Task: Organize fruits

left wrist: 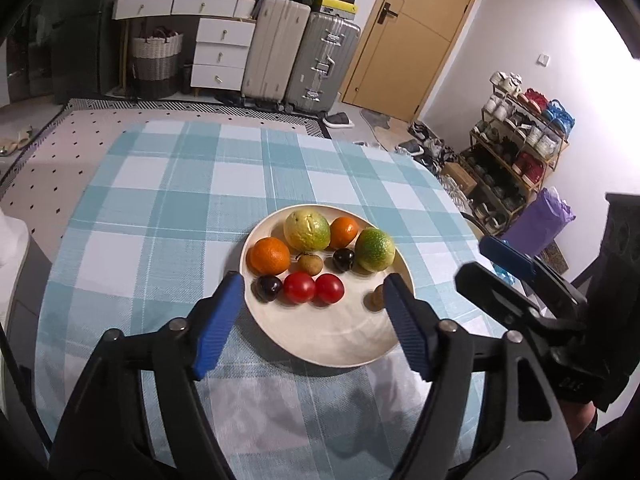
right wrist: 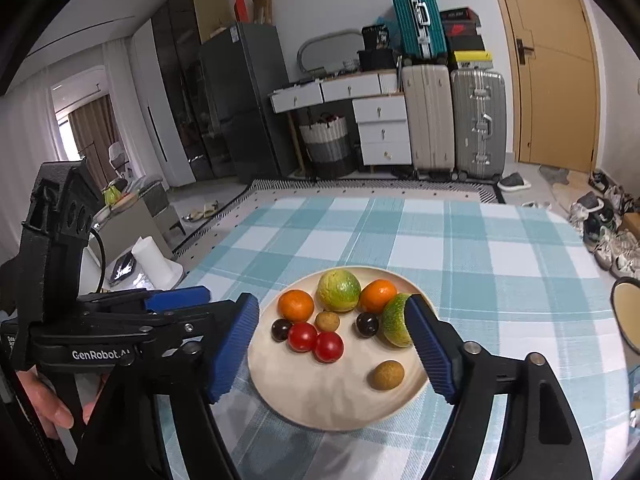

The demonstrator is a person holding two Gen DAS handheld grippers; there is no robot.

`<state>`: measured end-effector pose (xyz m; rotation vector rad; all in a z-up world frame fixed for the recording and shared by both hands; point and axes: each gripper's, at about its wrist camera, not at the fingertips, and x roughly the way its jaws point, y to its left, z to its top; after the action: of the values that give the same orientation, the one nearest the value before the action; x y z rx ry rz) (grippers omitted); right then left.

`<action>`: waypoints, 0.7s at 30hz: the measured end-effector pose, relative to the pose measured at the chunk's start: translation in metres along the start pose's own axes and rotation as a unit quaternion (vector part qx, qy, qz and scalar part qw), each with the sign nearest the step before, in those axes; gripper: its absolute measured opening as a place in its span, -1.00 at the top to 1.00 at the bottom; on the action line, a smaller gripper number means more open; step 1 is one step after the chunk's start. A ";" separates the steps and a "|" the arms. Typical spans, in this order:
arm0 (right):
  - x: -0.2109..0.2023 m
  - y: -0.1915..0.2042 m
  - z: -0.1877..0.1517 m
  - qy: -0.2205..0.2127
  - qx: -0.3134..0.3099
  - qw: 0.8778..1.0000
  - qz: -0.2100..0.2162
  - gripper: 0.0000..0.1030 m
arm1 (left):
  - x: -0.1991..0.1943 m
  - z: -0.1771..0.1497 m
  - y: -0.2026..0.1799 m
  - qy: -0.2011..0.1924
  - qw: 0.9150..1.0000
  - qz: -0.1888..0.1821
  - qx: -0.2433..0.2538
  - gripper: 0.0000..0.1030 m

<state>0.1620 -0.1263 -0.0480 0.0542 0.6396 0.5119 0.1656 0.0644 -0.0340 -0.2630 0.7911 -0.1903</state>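
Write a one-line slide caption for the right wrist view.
Open right gripper above a white plate of fruit on a checked tablecloth, the left gripper alongside.

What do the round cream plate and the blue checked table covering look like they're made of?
Round cream plate: probably glazed ceramic or melamine; smooth, with soft highlights. Blue checked table covering: looks like woven cloth; fine thread texture, matte.
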 end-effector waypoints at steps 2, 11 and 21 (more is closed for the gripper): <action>-0.010 0.002 -0.002 -0.007 0.000 1.000 -0.004 -0.64 | -0.009 -0.003 -0.002 -0.007 1.000 0.008 -0.004 -0.51; -0.052 0.016 -0.009 -0.034 -0.011 0.999 -0.014 -0.68 | -0.035 -0.021 -0.017 -0.028 0.999 0.028 0.007 -0.55; -0.091 0.024 -0.024 -0.078 -0.010 0.997 -0.020 -0.92 | -0.052 -0.050 -0.031 -0.048 0.993 0.102 0.022 -0.63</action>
<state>0.0749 -0.1512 -0.0119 0.0622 0.4825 0.4694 0.0919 0.0405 -0.0229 -0.1463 0.7124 -0.0019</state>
